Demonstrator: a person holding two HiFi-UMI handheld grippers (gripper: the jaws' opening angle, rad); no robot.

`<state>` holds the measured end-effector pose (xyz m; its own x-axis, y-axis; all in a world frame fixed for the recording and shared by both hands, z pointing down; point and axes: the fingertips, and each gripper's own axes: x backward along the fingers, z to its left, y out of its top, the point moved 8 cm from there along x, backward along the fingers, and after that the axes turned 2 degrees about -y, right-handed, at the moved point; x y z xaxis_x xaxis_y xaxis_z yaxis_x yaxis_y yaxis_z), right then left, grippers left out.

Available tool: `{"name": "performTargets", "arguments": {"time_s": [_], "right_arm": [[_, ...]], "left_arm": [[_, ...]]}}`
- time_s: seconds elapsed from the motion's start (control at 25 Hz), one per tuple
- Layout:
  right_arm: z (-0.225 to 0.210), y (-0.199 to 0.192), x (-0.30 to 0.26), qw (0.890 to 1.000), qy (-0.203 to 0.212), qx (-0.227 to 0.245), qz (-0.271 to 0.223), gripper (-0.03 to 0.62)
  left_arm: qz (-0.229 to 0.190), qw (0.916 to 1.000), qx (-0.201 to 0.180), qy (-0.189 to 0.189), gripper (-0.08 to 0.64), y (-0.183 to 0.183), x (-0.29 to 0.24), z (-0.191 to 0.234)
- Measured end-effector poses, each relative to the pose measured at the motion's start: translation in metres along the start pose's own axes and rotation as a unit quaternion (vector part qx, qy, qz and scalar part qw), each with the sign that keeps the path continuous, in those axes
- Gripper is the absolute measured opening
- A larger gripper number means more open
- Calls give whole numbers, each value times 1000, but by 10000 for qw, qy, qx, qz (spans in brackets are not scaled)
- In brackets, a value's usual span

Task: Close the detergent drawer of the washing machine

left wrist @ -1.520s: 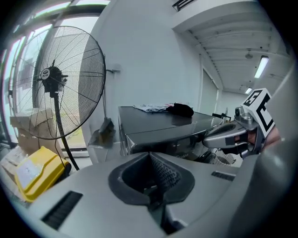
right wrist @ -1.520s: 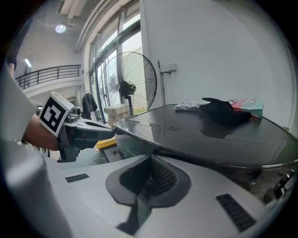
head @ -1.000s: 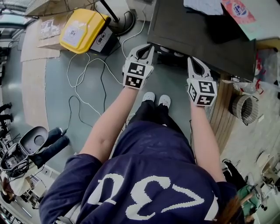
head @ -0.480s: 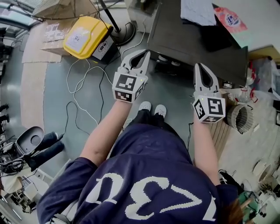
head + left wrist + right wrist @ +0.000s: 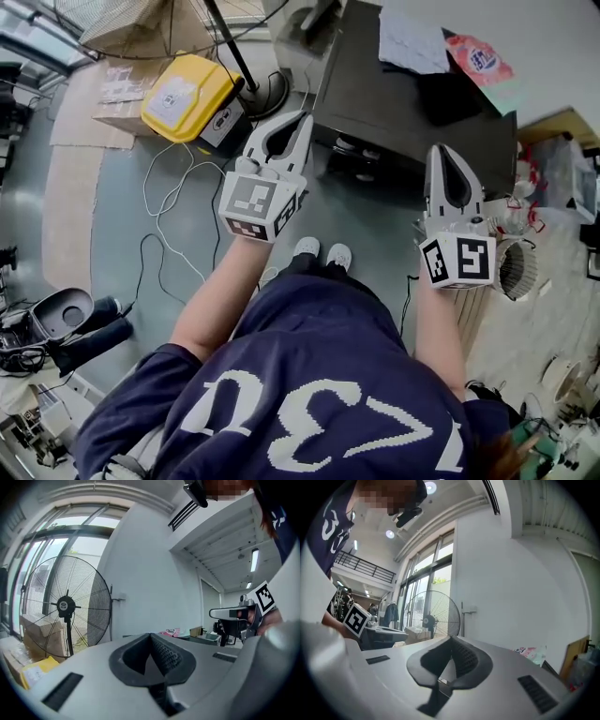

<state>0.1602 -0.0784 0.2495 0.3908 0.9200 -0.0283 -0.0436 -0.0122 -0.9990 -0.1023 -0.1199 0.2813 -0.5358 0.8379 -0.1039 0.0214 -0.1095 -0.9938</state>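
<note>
The washing machine shows in the head view as a dark flat top (image 5: 394, 108) ahead of my feet; its front face is hidden from above, and I cannot make out the detergent drawer. My left gripper (image 5: 302, 120) is held up over the floor just left of the machine's front corner, jaws shut and holding nothing. My right gripper (image 5: 439, 152) hangs near the machine's front edge on the right, also shut and empty. In the left gripper view the jaws (image 5: 151, 641) meet in front of a white wall. In the right gripper view they (image 5: 451, 644) meet the same way.
A yellow case (image 5: 187, 94) and cardboard lie on the floor at the left, with white cables (image 5: 173, 187) trailing from them. A standing fan (image 5: 65, 606) has its round base (image 5: 267, 92) beside the machine. A cloth (image 5: 412, 42) and a pink packet (image 5: 478, 58) lie on the machine's top. A wire basket (image 5: 516, 267) stands at the right.
Both grippers have risen toward the head camera and look larger, with the two hands now farther apart. Both have stayed shut and empty.
</note>
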Motion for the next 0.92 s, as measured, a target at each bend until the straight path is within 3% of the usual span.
{"name": "performTargets", "arguments": {"time_s": [0.24,0.92], "right_arm": [[2,18,5,9998,-30,62,-201,14],[4,22,3,9993,-210,168,-251,14]], "left_arm": [[-77,9997,-239,16,20,17,6,-5],[-105,9995,-275,143,20,18,7,2]]}}
